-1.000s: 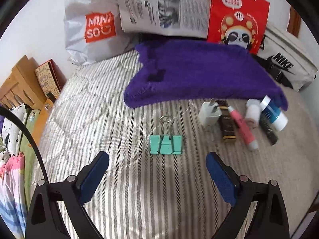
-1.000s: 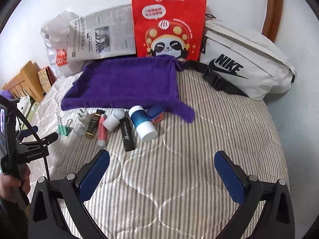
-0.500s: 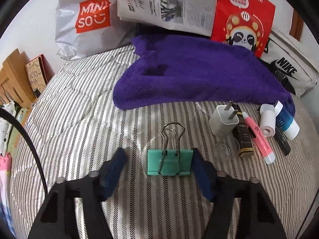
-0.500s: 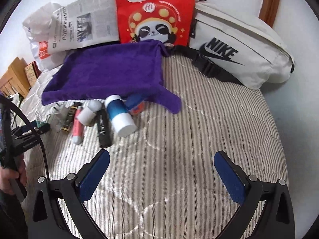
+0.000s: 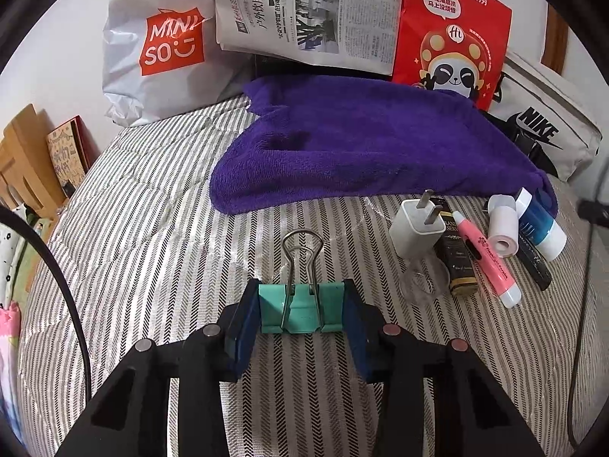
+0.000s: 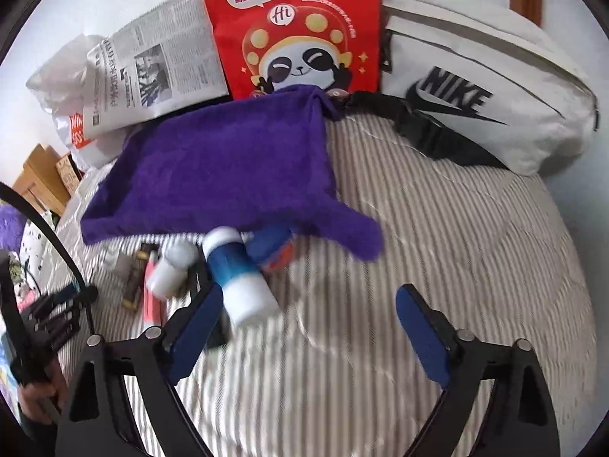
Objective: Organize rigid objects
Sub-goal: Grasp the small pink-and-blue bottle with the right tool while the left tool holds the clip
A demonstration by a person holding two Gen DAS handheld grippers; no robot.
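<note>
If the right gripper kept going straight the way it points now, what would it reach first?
Probably bare striped bedspread: the right gripper has open jaws aimed just right of the blue-and-white tube. Blur leaves depth uncertain.

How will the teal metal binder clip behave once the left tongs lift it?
The teal metal binder clip, clamped by its ends between the left tongs, probably stays rigid and light. Its wire handles may swing. The smooth painted sides could slip.

Teal clip (image 5: 300, 306) with silver handles; purple towel (image 5: 365, 141); grey-and-white striped bed (image 5: 152, 236); red panda bag (image 5: 453, 34); pink pen (image 5: 487, 255); white charger (image 5: 416, 228); blue-and-white bottle (image 6: 239, 278).
</note>
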